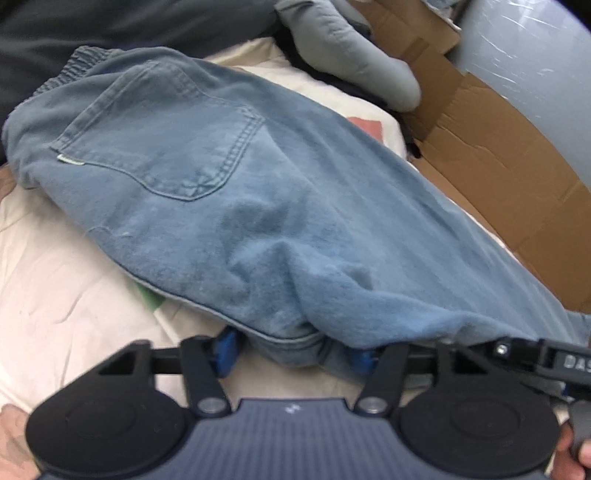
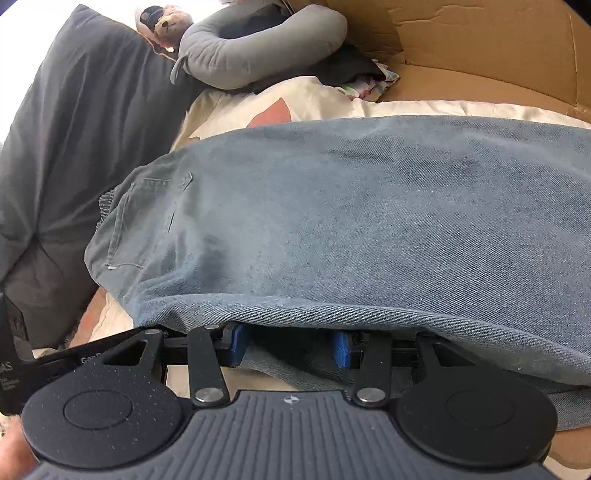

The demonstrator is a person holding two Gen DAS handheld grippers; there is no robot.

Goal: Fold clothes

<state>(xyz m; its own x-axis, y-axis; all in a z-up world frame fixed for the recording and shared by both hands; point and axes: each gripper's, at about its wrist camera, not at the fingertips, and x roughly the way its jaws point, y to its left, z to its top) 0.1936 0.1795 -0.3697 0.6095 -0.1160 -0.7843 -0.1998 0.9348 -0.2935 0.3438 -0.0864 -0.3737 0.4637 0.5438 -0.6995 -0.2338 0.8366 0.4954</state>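
Light-blue jeans (image 1: 229, 192) lie across a cream bedsheet (image 1: 62, 280), back pocket up and elastic waistband at the far left. A folded-over leg drapes toward both cameras. My left gripper (image 1: 293, 350) is at the near edge of the denim, a bunched hem pinched between its blue pads (image 1: 226, 350), with the fingertips hidden under cloth. In the right wrist view the jeans (image 2: 369, 229) hang over my right gripper (image 2: 290, 347), which has a fold of denim between its blue pads (image 2: 236, 343). The right gripper's body (image 1: 554, 360) shows at the left view's lower right.
A flattened cardboard box (image 1: 491, 155) lines the right side of the bed. A grey curved pillow (image 2: 258, 48) and a teddy bear (image 2: 166, 22) lie at the far end, and a dark grey cushion (image 2: 81, 147) is on the left. Hands show at the bottom corners.
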